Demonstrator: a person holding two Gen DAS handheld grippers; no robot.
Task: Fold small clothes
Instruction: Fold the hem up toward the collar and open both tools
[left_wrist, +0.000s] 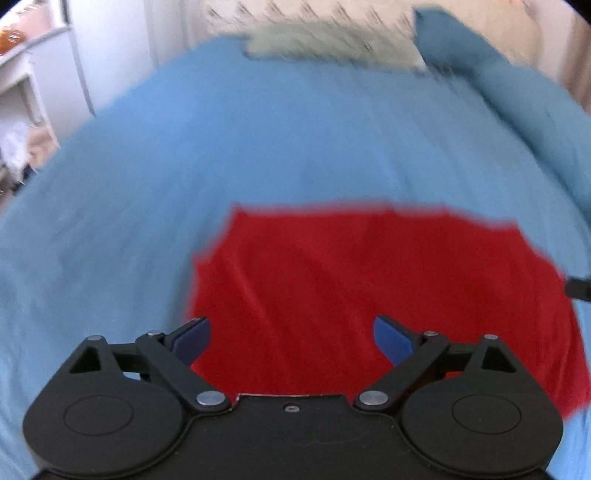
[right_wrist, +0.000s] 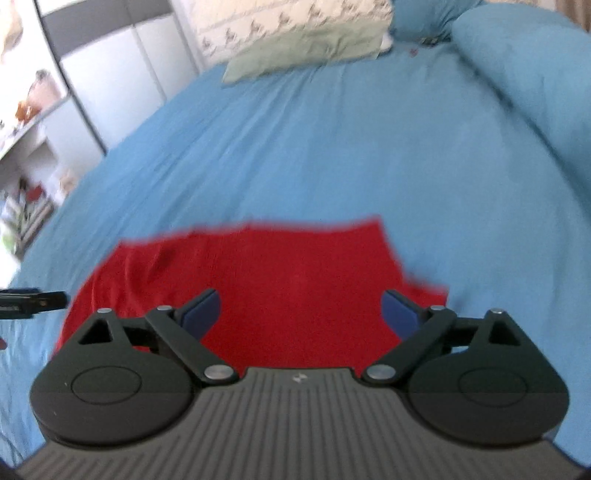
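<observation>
Bed with wrinkled blue cotton sheet (left_wrist: 258, 147) fills both views; white cupboards along its left side. Pale green pillow (right_wrist: 306, 48) at the far end, blue pillow (right_wrist: 524, 62) beside it. Small red knit garment (left_wrist: 369, 288) lies flat on the sheet, near edge. Left tongs (left_wrist: 291, 339) spread apart above it, holding nothing. Right tongs (right_wrist: 301, 314) likewise apart, empty.

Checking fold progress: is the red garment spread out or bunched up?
Spread out: the red garment lies mostly flat on the blue bedsheet, with a few wrinkles. Whether it is already folded once, cannot tell.
</observation>
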